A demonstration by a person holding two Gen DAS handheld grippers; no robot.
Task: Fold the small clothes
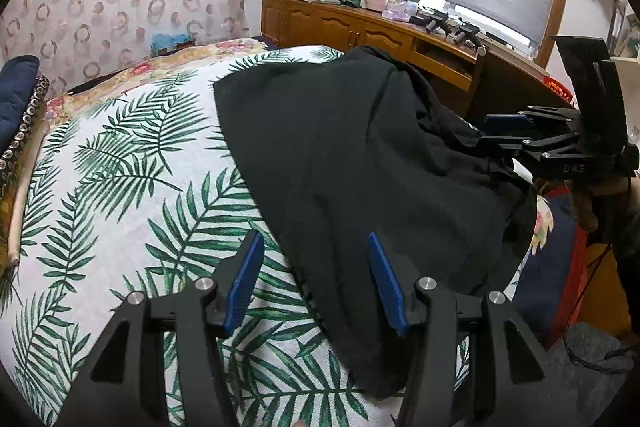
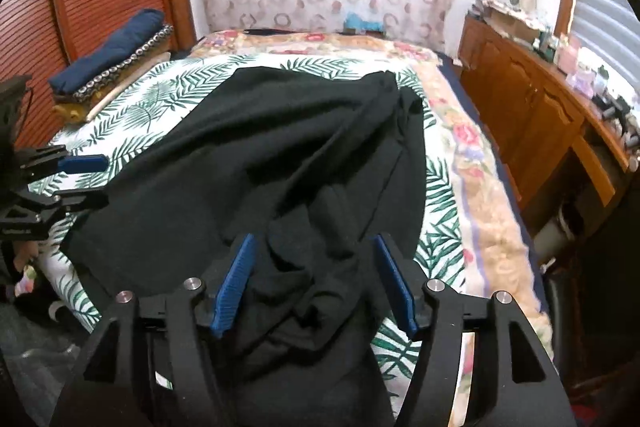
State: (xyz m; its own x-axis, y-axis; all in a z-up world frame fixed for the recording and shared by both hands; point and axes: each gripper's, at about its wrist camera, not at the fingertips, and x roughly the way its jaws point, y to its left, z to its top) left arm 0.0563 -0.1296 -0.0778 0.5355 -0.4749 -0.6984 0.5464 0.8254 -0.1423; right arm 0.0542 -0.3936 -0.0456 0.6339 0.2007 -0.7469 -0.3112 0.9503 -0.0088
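Black garment (image 2: 280, 155) spread on leaf-print bed (image 1: 120, 167); left gripper (image 1: 316, 279) jaws half open, empty, at its 7 o'clock edge; right gripper (image 2: 316, 283) jaws apart astride bunched cloth, seemingly unpinched.

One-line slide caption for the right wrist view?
Right gripper open over bunched black garment on palm-leaf bedspread, left gripper at its far edge.

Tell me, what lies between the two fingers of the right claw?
In the right wrist view, a bunched fold of the black garment lies between the fingers of the right claw; the blue pads do not press it.
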